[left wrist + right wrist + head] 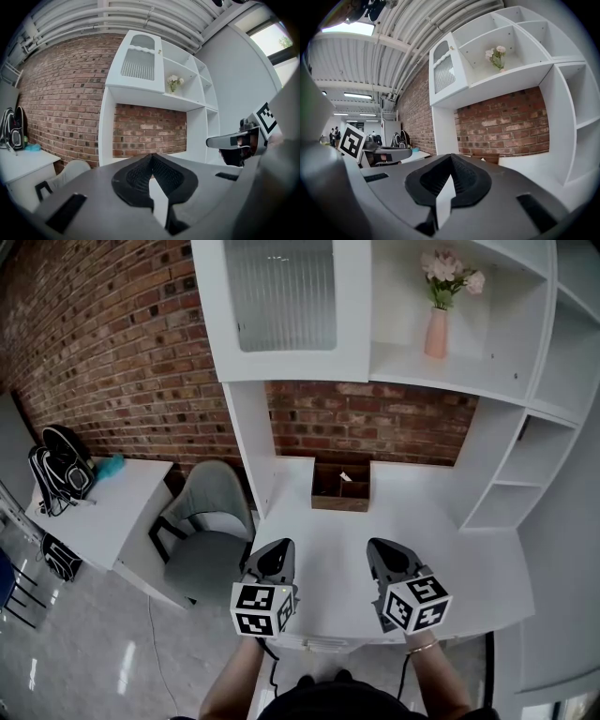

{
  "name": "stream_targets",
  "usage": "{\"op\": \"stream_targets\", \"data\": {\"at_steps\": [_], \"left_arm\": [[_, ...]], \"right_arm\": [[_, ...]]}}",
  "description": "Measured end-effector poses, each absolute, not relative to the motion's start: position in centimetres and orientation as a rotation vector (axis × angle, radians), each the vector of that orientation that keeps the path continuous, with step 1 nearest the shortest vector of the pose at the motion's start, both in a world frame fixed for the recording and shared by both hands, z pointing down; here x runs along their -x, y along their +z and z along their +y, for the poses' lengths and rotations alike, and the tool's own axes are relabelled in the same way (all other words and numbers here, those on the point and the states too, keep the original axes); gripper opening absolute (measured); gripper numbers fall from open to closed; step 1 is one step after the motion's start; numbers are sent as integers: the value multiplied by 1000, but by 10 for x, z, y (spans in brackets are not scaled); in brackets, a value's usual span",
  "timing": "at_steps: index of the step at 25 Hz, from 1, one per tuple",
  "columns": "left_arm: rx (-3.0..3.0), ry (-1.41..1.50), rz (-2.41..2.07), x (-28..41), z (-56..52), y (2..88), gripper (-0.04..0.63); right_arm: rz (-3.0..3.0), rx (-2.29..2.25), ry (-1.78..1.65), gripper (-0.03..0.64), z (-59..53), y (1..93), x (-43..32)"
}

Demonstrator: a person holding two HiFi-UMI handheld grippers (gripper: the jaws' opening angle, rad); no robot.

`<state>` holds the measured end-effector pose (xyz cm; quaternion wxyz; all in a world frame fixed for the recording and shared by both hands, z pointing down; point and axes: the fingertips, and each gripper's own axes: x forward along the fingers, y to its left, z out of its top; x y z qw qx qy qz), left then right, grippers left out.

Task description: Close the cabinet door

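Note:
The white cabinet door (283,307) with a ribbed glass pane sits at the top left of the white shelf unit. It looks flush with the unit's front, and it also shows in the left gripper view (138,63) and the right gripper view (444,74). My left gripper (275,554) and right gripper (384,554) hover side by side over the front of the white desk (328,559), well below the door. Both are shut with nothing between the jaws, as the left gripper (151,157) and right gripper (451,157) show in their own views.
A pink vase of flowers (437,329) stands in the open shelf right of the door. A brown box (340,488) sits at the desk's back. A grey chair (202,531) and a side table (112,512) with a backpack (61,470) stand to the left.

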<state>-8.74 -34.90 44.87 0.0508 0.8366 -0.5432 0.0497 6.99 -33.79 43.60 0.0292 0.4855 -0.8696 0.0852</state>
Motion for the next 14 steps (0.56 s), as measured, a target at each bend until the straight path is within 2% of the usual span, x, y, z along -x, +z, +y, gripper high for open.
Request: {"op": "stream_targets", "data": {"at_steps": [14], "left_arm": [[-2546, 136, -1655, 93, -353, 452, 11]], "right_arm": [[-2682, -1498, 251, 0, -342, 440, -62]]}}
